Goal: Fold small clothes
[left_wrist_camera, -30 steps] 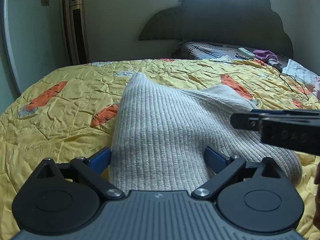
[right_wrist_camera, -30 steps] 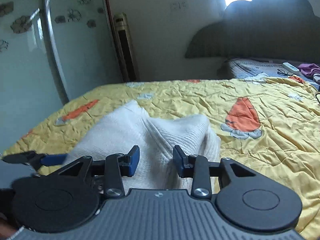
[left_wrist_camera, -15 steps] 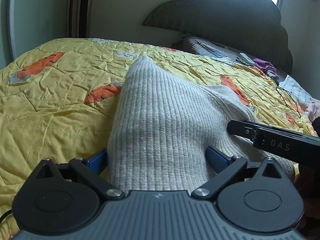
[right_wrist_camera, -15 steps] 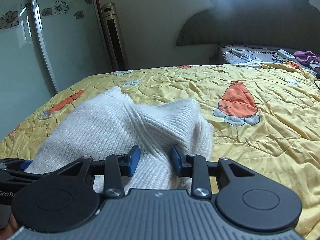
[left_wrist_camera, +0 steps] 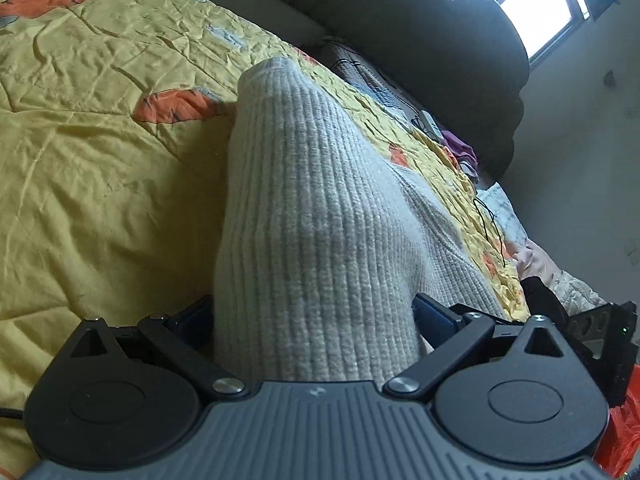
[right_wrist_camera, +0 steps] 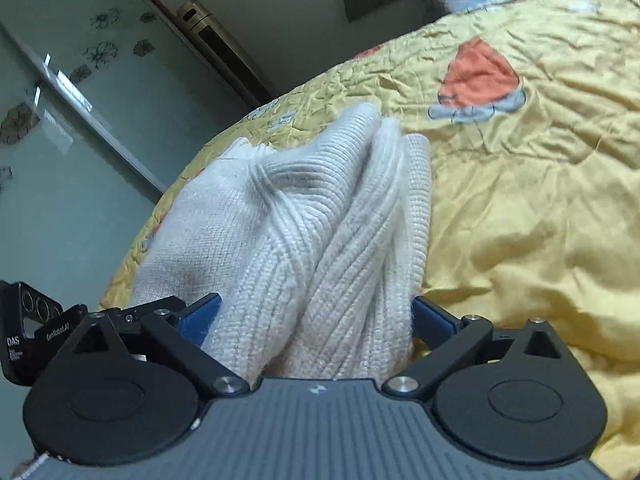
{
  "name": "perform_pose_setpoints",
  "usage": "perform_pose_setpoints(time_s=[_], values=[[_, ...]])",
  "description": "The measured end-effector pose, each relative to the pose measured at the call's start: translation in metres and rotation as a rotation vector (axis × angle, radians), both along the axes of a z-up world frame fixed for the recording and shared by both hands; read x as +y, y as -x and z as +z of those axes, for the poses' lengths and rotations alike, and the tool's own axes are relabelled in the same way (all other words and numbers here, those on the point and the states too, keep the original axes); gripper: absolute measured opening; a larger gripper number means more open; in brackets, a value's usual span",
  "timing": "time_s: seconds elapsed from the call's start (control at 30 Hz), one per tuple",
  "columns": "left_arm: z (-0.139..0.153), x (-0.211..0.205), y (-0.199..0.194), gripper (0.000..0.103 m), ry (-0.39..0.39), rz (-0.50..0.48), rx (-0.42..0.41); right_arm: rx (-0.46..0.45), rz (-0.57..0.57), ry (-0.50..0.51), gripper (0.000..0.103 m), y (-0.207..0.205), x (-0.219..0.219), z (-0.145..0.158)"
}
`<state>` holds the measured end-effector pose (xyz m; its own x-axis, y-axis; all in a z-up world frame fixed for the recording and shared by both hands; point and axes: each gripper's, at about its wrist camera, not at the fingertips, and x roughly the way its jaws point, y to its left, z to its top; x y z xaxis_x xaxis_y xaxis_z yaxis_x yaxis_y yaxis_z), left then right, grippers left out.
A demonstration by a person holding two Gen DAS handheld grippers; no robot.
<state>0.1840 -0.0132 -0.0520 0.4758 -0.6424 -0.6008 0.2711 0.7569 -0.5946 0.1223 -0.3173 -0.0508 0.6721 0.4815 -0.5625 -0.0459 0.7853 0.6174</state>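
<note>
Yellow quilted bed [left_wrist_camera: 100, 184] with orange carrot prints, dark headboard [left_wrist_camera: 432, 40] behind

Both the left gripper [left_wrist_camera: 314, 312] and right gripper [right_wrist_camera: 316, 312] are clamped on the cream ribbed knit sweater [left_wrist_camera: 316, 216], lifting it.

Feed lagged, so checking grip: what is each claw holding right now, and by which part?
Both hold the cream knit garment: left claw and right claw each have its bunched near edge between their fingers.
</note>
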Motion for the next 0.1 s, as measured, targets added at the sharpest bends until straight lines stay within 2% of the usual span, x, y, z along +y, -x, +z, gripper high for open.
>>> perform_pose_setpoints(time_s=[0.03, 0.1], values=[[-0.0004, -0.0009, -0.0015, 0.1, 0.003, -0.015, -0.001, -0.014, 0.007, -0.025, 0.095, -0.002, -0.0005, -0.0027], [0.0006, -0.0013, -0.0021, 0.091, -0.011, -0.014, -0.013, -0.009, 0.003, -0.059, 0.092, -0.0065, 0.0023, -0.0046]])
